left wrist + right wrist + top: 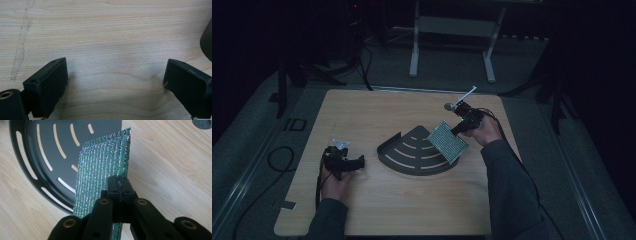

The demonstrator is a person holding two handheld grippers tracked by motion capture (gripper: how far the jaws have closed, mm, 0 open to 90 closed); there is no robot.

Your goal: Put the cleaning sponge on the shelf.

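Right gripper [119,185]: jaws pressed together on the near edge of a thin green and silver ribbed sheet [100,177], which is pinched between the pads and stands on edge, rising away from the gripper in the right gripper view. In the high view the same right gripper [460,126] is held in the person's right hand [484,131] at the right side of the counter [362,210], with the sheet [447,141] tilted and held off the surface; its lower part overlaps the right end of a black fan-shaped tray [412,152]. Whether the sheet touches the tray cannot be told. The tray [47,157] is a dark quarter-round pan with a raised rim along its curved edge and rows of curved slots in its floor; it lies flat near the middle of the counter. Just beyond the right hand, a small round dark piece [450,106] and a white strip [469,92] sit close to the counter's far right corner. Left gripper [115,77]: jaws standing wide apart with bare wood between them, nothing held. In the high view this left gripper [357,162] rests low over the counter's left side in the left hand [334,182], well apart from the tray, jaws pointing toward it.
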